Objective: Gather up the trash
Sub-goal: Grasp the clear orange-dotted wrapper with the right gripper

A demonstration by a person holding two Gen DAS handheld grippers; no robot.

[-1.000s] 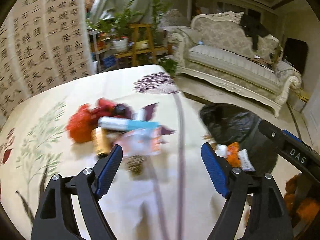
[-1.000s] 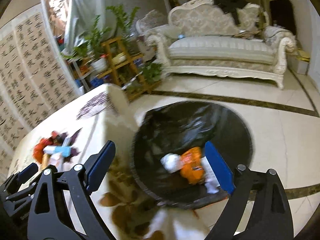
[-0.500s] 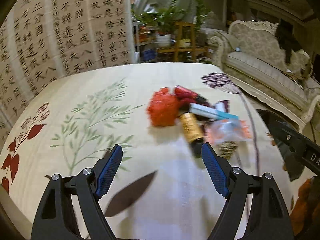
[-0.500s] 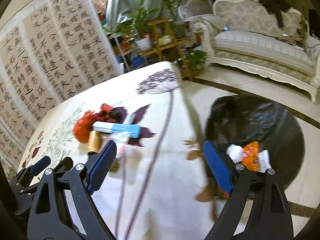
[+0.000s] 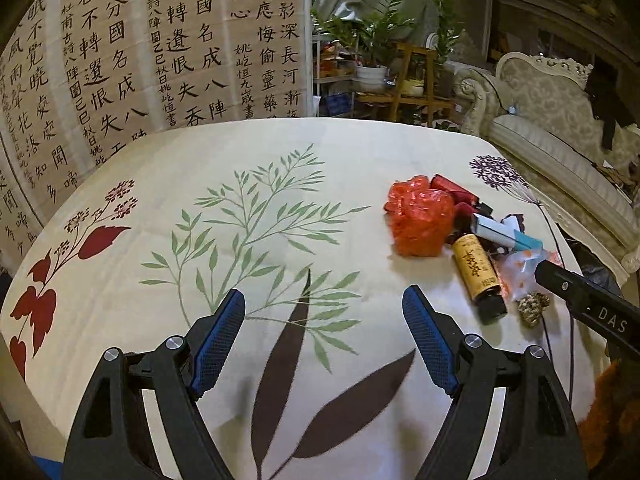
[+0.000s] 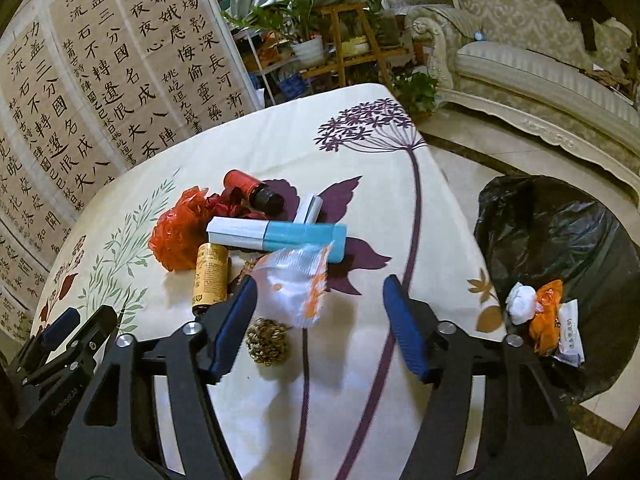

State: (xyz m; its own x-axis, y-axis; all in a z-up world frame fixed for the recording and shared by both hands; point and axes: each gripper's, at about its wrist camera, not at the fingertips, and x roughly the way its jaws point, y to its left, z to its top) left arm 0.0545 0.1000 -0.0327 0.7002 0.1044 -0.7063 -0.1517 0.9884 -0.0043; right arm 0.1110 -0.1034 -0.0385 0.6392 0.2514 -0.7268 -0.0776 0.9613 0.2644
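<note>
Floral tablecloth (image 5: pixel 280 152) ahead. Left gripper (image 5: pixel 324 336) spread, empty; trash pile (image 5: pixel 452 232) off right. Right view: my right gripper (image 6: pixel 316 320) spread above clear wrapper (image 6: pixel 296 284), bin bag (image 6: pixel 560 248) beside table. I'd drop lower, pinch wrapper mid-body.

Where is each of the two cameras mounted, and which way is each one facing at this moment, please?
Left wrist: on the left hand-held gripper, open, over the floral tablecloth, facing the calligraphy screen; the right hand-held gripper's finger crosses its right edge.
Right wrist: on the right hand-held gripper, open, above the clear wrapper, with the black trash bag to the right; the left hand-held gripper shows lower left.
Shared: red mesh bag, yellow bottle, blue-white box, sofa.
</note>
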